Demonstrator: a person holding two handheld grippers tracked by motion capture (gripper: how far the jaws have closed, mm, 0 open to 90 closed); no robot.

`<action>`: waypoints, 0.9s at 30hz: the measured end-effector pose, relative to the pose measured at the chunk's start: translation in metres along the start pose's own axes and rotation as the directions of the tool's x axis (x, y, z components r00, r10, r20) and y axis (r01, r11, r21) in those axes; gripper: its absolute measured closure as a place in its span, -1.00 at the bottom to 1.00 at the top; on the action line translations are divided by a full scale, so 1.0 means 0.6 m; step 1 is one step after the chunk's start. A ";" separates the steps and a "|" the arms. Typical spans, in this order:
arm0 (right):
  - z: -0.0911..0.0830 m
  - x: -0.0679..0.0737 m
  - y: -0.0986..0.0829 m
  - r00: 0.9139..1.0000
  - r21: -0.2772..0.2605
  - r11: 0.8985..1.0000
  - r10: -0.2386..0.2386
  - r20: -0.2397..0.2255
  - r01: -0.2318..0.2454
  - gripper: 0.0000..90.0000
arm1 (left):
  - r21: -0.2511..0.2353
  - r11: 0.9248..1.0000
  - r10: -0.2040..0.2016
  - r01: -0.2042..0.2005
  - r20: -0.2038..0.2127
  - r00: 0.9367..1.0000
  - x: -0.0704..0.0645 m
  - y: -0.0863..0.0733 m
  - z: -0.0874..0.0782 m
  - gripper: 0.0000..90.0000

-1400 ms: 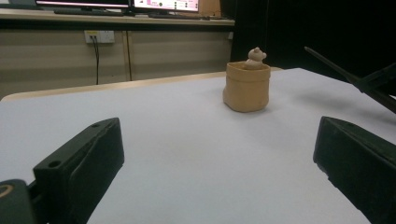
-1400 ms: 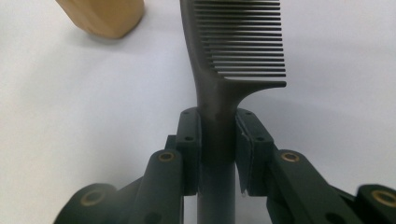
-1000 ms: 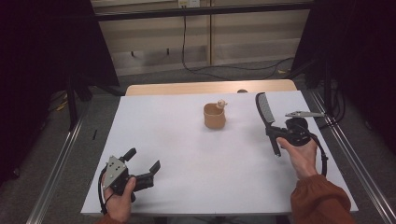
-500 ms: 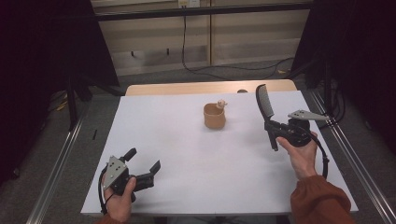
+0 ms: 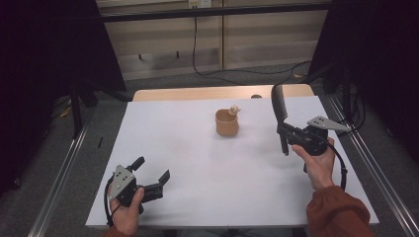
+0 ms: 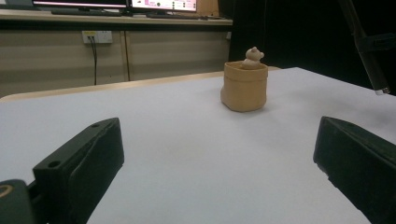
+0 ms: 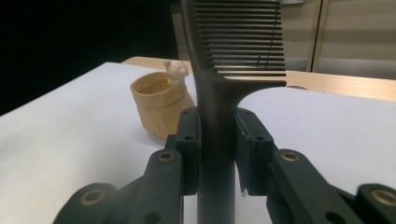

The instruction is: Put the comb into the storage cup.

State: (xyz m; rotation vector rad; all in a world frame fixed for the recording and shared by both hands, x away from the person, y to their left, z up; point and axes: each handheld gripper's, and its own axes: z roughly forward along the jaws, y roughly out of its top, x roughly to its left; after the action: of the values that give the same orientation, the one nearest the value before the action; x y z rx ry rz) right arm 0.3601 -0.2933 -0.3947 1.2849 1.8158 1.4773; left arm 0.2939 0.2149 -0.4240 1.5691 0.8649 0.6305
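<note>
No readable writing anywhere. Tan pouch-shaped pot upright mid-worktop, small bear figure peeking over its rim. Right tool clamped tight on black comb, held upright, just right of pot. Left tool gaping wide, empty, low at near-left corner.

Dim room, soft shadows, slight blur (near jaws especially)

The comb is cut off above the jaws, and its handle is hidden between them.
</note>
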 end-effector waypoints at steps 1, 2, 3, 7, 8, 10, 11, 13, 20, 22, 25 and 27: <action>0.000 0.000 0.000 1.000 -0.003 1.000 -0.004 -0.005 0.004 0.62 | 0.000 1.000 0.000 0.000 0.000 1.000 0.000 0.000 0.000 -0.96; 0.001 0.002 0.001 1.000 -0.008 1.000 -0.009 -0.001 0.009 0.62 | 0.001 1.000 0.000 0.000 0.000 1.000 0.000 0.000 0.000 -0.96; 0.001 0.002 0.000 1.000 -0.019 1.000 -0.013 -0.004 0.013 0.62 | 0.001 1.000 0.000 0.000 0.000 1.000 0.000 0.000 0.000 -0.96; 0.006 0.008 0.000 1.000 -0.035 0.999 -0.017 -0.020 0.017 0.62 | 0.004 1.000 -0.001 0.001 0.000 1.000 0.000 0.000 0.000 -0.96; 0.006 0.010 0.000 1.000 -0.040 0.999 -0.026 -0.015 0.025 0.62 | 0.005 1.000 -0.003 0.003 0.000 1.000 0.000 0.000 0.000 -0.96; 0.009 0.013 0.000 0.999 -0.050 0.998 -0.030 -0.028 0.028 0.62 | 0.005 1.000 -0.003 0.003 -0.001 1.000 0.000 -0.001 0.000 -0.96; 0.010 0.014 0.000 0.999 -0.056 0.998 -0.030 -0.034 0.028 0.62 | 0.003 1.000 -0.001 0.001 -0.003 1.000 0.001 0.000 0.000 -0.96; 0.013 0.016 0.000 0.999 -0.055 0.998 -0.031 -0.040 0.029 0.62 | 0.001 1.000 -0.002 0.002 -0.003 1.000 0.000 0.000 0.000 -0.96; 0.021 0.027 0.004 0.997 -0.100 0.995 -0.034 -0.066 0.027 0.62 | 0.001 1.000 -0.002 0.002 -0.001 1.000 0.000 0.000 0.000 -0.96; 0.023 0.029 0.010 0.997 -0.110 0.993 -0.045 -0.067 0.037 0.62 | 0.000 1.000 -0.002 0.002 -0.003 1.000 0.000 0.000 0.000 -0.96; 0.027 0.034 0.019 0.996 -0.131 0.991 -0.048 -0.076 0.037 0.62 | 0.002 1.000 -0.005 0.005 -0.003 1.000 0.000 0.000 0.001 -0.96; 0.030 0.037 0.024 0.996 -0.143 0.989 -0.044 -0.082 0.032 0.62 | 0.008 1.000 0.003 -0.002 -0.001 1.000 0.001 0.000 0.001 -0.96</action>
State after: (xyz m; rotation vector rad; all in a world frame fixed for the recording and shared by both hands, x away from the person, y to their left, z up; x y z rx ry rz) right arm 0.3699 -0.2652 -0.3824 1.1284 1.7431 1.6313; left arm 0.2946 0.2152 -0.4243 1.5770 0.8672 0.6306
